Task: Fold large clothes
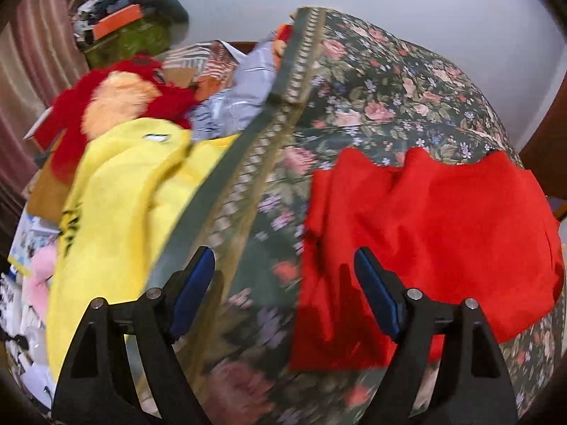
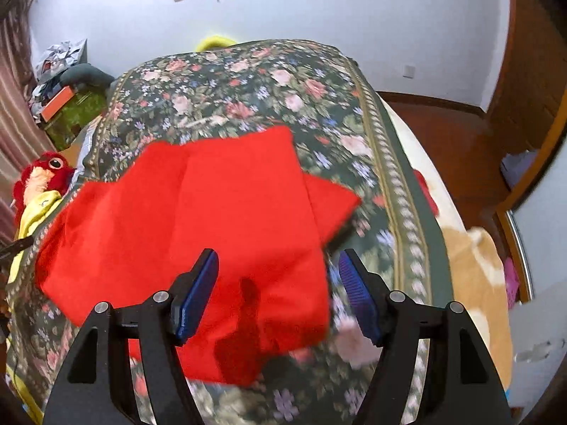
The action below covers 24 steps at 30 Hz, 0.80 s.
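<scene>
A red garment (image 1: 436, 241) lies spread on a floral bedspread (image 1: 372, 88). In the left wrist view my left gripper (image 1: 285, 265) is open and empty; its right finger hangs over the garment's left edge, its left finger over bare bedspread. In the right wrist view the red garment (image 2: 212, 233) lies partly folded on the bedspread (image 2: 248, 81), one corner sticking out to the right. My right gripper (image 2: 278, 269) is open and empty, hovering over the garment's near right part.
A yellow garment (image 1: 117, 219), a red plush toy (image 1: 120, 102) and piled cloth and boxes (image 1: 117, 24) lie left of the bed. The wooden floor (image 2: 443, 124) and a brown blanket (image 2: 475, 258) are to the right. A white wall stands behind.
</scene>
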Tool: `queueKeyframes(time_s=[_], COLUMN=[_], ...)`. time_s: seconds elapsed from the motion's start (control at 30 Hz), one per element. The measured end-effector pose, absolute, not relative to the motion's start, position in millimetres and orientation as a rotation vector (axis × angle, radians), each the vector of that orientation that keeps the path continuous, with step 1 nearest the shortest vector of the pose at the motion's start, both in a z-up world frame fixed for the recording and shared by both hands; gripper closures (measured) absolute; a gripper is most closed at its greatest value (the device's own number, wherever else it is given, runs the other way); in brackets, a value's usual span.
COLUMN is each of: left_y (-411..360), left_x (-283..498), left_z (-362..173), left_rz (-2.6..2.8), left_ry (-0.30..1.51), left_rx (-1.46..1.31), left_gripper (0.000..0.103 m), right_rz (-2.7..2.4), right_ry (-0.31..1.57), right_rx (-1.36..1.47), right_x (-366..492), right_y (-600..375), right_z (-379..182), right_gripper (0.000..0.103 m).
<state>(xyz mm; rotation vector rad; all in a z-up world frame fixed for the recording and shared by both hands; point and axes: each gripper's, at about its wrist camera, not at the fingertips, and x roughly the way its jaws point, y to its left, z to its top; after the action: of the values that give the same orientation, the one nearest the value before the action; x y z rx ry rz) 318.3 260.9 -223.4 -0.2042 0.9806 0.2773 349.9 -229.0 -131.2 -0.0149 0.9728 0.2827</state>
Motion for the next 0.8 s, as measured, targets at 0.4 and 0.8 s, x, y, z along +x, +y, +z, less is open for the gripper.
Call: queueKeyframes(time_s=[0.4, 0.8], left_y=[265.2, 288.7], left_x=[416.2, 398.6], left_z=[-287.3, -271.4], left_rz=[0.338, 0.502], left_ry=[1.126, 1.048], left_rx=[-0.123, -0.234], left_gripper=[0.019, 0.018], right_rz=[0.314, 0.311], right_ry=[1.057, 1.083], right_rx=[-0.087, -0.095], right_x=[363.6, 355.1], right_y=[-194.6, -200.1], right_z=[-179.3, -170.7], right_gripper=[0.034, 0.031])
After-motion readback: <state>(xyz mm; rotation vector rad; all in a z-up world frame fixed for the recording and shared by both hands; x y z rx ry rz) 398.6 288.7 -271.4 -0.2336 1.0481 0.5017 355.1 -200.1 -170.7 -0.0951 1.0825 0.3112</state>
